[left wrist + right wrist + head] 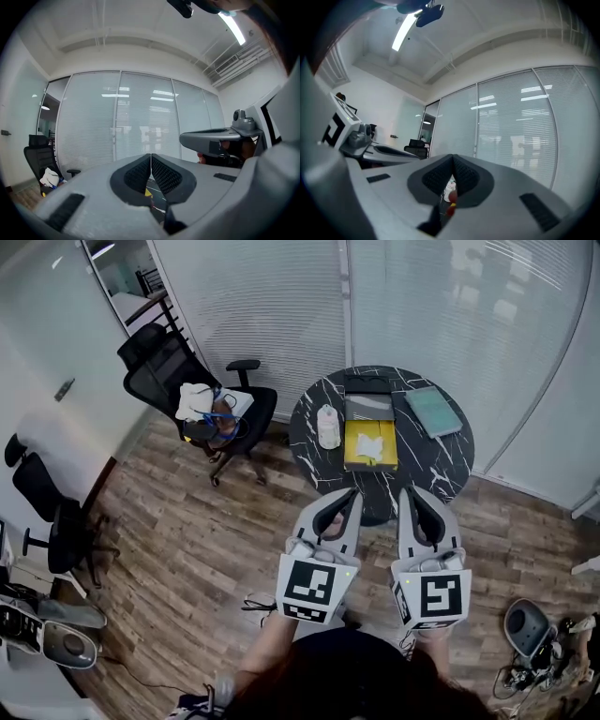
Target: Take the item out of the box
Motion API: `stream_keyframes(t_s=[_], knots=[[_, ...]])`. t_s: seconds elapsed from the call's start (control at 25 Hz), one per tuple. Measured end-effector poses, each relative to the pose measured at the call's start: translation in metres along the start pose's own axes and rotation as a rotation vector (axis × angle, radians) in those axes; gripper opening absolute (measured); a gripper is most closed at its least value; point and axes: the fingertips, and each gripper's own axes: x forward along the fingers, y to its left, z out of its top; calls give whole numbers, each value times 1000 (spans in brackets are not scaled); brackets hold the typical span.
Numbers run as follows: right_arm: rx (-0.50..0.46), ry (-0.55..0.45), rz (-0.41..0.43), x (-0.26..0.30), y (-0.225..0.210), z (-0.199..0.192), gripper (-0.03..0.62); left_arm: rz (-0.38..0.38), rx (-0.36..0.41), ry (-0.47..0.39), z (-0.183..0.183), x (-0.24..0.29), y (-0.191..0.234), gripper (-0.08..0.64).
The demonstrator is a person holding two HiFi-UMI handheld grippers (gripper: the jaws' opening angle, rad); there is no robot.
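An open box [370, 442] with a yellow inside lies on the round black marble table [441, 465], its dark lid [368, 405] folded back. A white item [368, 447] rests in the box. My left gripper [353, 492] and right gripper [409, 491] hover side by side at the table's near edge, short of the box. Both are shut with nothing held. In the left gripper view the pads [140, 172] meet, and a sliver of yellow box [147, 192] shows below them. In the right gripper view the pads [464, 174] also meet.
A white bottle [328, 426] stands left of the box and a grey-green notebook [433, 411] lies to its right. A black office chair [187, 381] holding a bag stands left of the table. Glass walls with blinds lie behind. Devices and cables [530, 629] lie on the floor at right.
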Motion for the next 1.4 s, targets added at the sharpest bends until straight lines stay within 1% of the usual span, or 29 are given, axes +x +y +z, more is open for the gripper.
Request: stream_keyframes(t_s=[0.12,0.2,0.32,0.52,0.68,0.84,1.16,1.4], knots=[[-21,19,-24,18,-1,-7,23,-24,5,8,-4,10,14,26],[-34,33,-29,28,2,-10,23,-53,11,-2,-5,15,20,26],[-7,45,-22,41,6,-13,23,-108,14,-22,-3,21,24,26],[-8,72,-49,52,9,-15,23,-163,-34,-44,-2,26,33,26],[-10,90,-68,59,6,-23,25,-174,-64,-56,-3,34,43,26],[-9,105,-75,67,0,-29,25,-176,-84,-48,-7,45,48,26],[-7,113,-67,97,-20,-43,25,-171,-75,-30,-14,77,55,26],[-26,132,-33,127,-37,-55,25,-151,-64,-26,-12,110,65,26]])
